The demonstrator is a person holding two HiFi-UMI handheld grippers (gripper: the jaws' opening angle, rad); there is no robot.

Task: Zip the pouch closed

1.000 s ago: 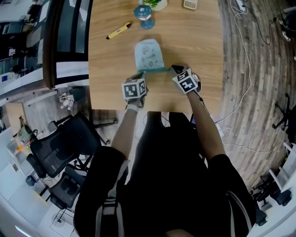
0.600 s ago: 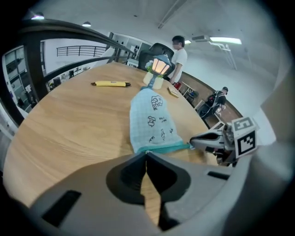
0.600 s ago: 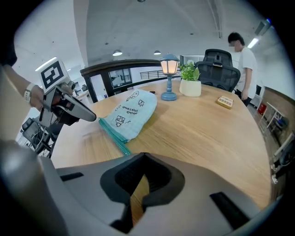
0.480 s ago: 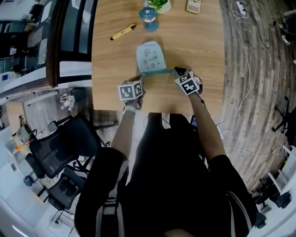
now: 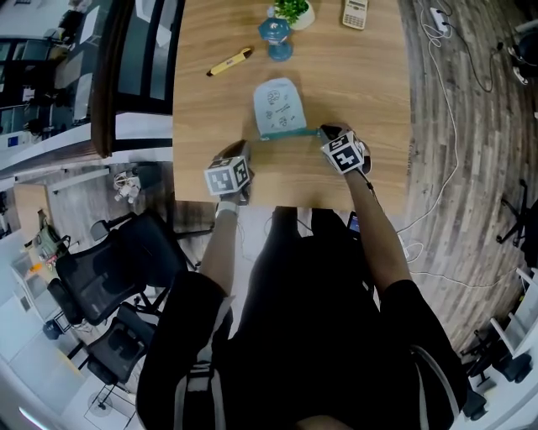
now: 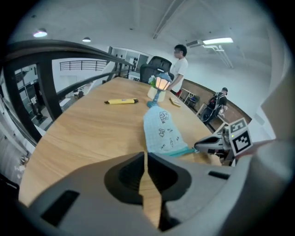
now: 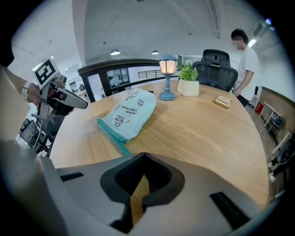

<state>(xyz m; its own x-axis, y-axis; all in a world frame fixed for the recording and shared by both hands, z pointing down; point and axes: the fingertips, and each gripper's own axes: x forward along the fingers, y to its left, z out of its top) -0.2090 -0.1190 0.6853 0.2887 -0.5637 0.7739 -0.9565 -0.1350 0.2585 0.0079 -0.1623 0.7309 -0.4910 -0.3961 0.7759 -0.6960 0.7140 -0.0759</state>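
A light blue pouch (image 5: 279, 105) with small drawings lies flat on the wooden table (image 5: 370, 92); its teal zipper edge (image 5: 286, 133) faces me. My left gripper (image 5: 238, 151) hangs over the table's near left part, well apart from the pouch (image 6: 161, 131). Its jaws are opening, with nothing but bare wood between them (image 6: 146, 154). My right gripper (image 5: 324, 131) rests at the zipper's right end. In the right gripper view the teal strip (image 7: 113, 136) runs up to the jaws (image 7: 144, 156), which meet at their tips on its end.
A yellow marker (image 5: 229, 61) lies at the table's far left. A small blue lamp (image 5: 277, 38), a potted plant (image 5: 294, 10) and a calculator (image 5: 355, 12) stand along the far side. An office chair (image 5: 118, 269) sits left of me, and a person (image 6: 179, 64) stands beyond the table.
My left gripper has let go of the zipper's left end and drawn back to the left, towards the table's near edge. The right gripper and the pouch stay where they were.
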